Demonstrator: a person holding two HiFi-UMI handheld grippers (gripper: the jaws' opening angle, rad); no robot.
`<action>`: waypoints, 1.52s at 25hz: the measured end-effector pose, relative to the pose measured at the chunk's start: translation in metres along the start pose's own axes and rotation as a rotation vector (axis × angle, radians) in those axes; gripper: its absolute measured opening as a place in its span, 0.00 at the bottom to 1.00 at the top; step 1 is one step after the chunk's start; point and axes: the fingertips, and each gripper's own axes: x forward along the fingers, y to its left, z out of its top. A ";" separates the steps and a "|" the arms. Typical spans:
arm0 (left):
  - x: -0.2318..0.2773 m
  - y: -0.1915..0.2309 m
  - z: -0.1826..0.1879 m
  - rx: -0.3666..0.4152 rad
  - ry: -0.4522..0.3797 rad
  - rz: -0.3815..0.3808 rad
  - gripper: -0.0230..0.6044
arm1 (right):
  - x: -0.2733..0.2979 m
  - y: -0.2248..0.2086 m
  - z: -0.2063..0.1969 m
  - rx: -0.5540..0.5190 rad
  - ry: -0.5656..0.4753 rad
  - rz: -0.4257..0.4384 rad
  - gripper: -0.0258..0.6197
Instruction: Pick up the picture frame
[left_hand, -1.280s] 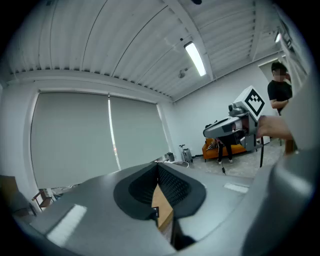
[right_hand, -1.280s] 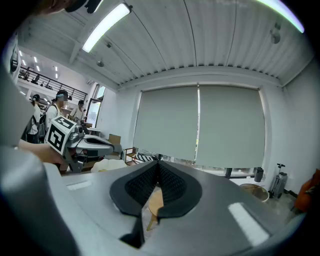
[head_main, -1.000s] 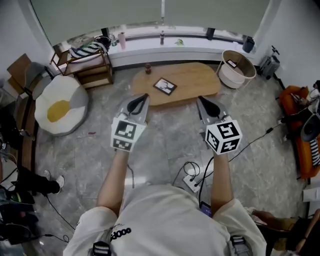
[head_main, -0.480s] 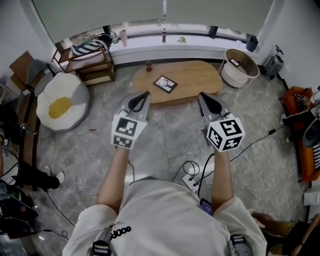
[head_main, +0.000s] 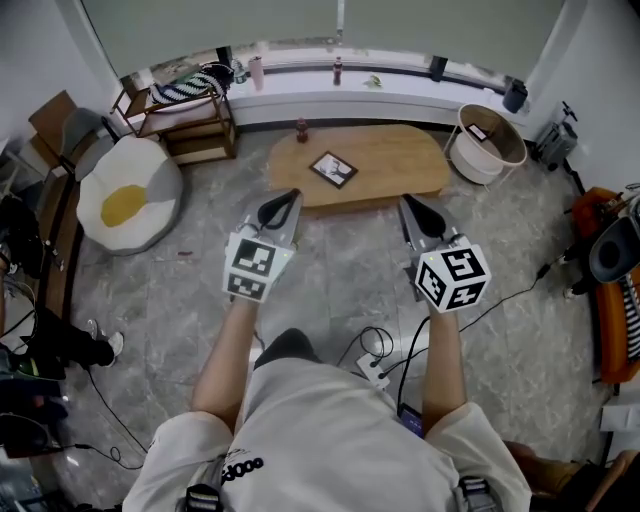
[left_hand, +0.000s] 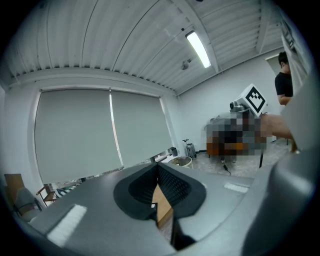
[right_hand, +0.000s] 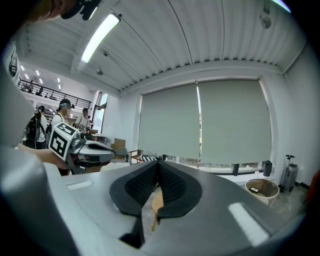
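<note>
A dark picture frame (head_main: 332, 169) lies flat on the oval wooden table (head_main: 390, 158), left of the table's middle. My left gripper (head_main: 283, 197) hangs over the floor just short of the table's near edge, jaws shut and empty. My right gripper (head_main: 411, 204) is level with it, farther right, also shut with nothing held. In the left gripper view the closed tips (left_hand: 158, 169) point at the roller blinds, a sliver of table showing between the pads. The right gripper view shows its shut tips (right_hand: 159, 164) the same way.
A small bottle (head_main: 301, 130) stands at the table's far left edge. A round white basket (head_main: 487, 144) sits right of the table, a wooden rack (head_main: 190, 124) and an egg-shaped cushion (head_main: 128, 202) to the left. Cables and a power strip (head_main: 373, 368) lie on the floor.
The table and frame have slid slightly lower and closer in the head view as the person steps forward. Both grippers keep the same pose and stay shut.
</note>
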 end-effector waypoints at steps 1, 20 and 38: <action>0.002 0.000 0.000 0.004 0.002 0.001 0.05 | 0.001 -0.003 -0.001 0.004 0.000 0.000 0.04; 0.131 0.085 -0.033 -0.029 0.029 0.012 0.05 | 0.132 -0.076 -0.004 -0.008 0.031 0.027 0.04; 0.288 0.186 -0.059 -0.047 0.082 -0.048 0.05 | 0.296 -0.161 0.012 0.077 0.013 0.045 0.04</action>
